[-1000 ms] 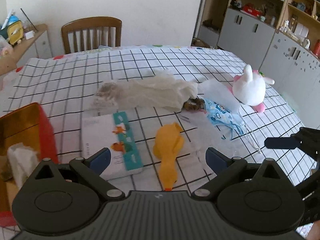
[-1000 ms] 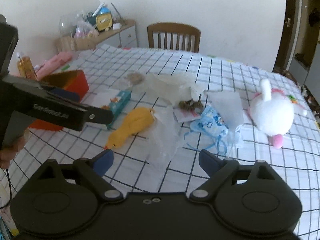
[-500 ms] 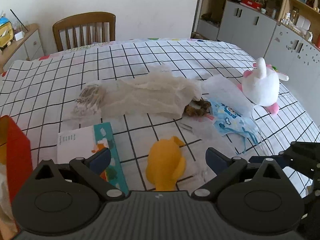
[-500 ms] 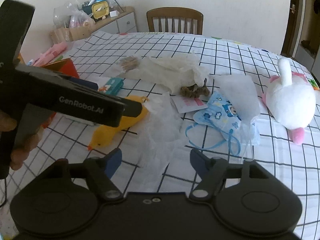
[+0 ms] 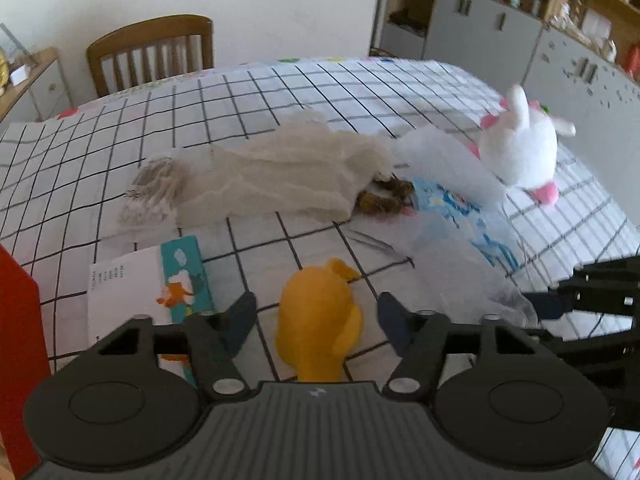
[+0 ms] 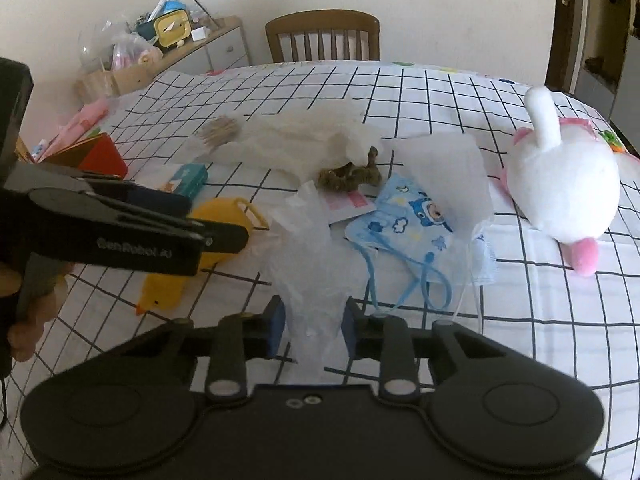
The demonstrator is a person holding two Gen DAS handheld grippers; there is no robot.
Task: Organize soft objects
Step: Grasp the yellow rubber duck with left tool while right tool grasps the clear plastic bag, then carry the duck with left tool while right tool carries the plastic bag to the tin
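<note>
A yellow rubber duck (image 5: 320, 316) lies on the checked tablecloth between the fingers of my left gripper (image 5: 316, 320), whose jaws stand partly closed on either side of it with a small gap. The duck also shows in the right wrist view (image 6: 192, 256), partly hidden by the left gripper. My right gripper (image 6: 314, 328) has its jaws narrowed around a clear plastic bag (image 6: 312, 256). A white and pink plush toy (image 6: 560, 184), a blue child's face mask (image 6: 408, 224), a white gauze cloth (image 5: 288, 176) and a brown scrunchie (image 5: 384, 196) lie further back.
A red box (image 5: 16, 320) stands at the left. A teal and white packet (image 5: 160, 292) lies beside the duck. A wooden chair (image 5: 152, 52) is behind the table (image 5: 280, 92). Cabinets (image 5: 520, 32) stand at the right, a cluttered sideboard (image 6: 176, 48) at the left.
My left gripper moved forward over the duck and its jaws narrowed around it. My right gripper moved forward and its jaws closed in on the clear plastic bag.
</note>
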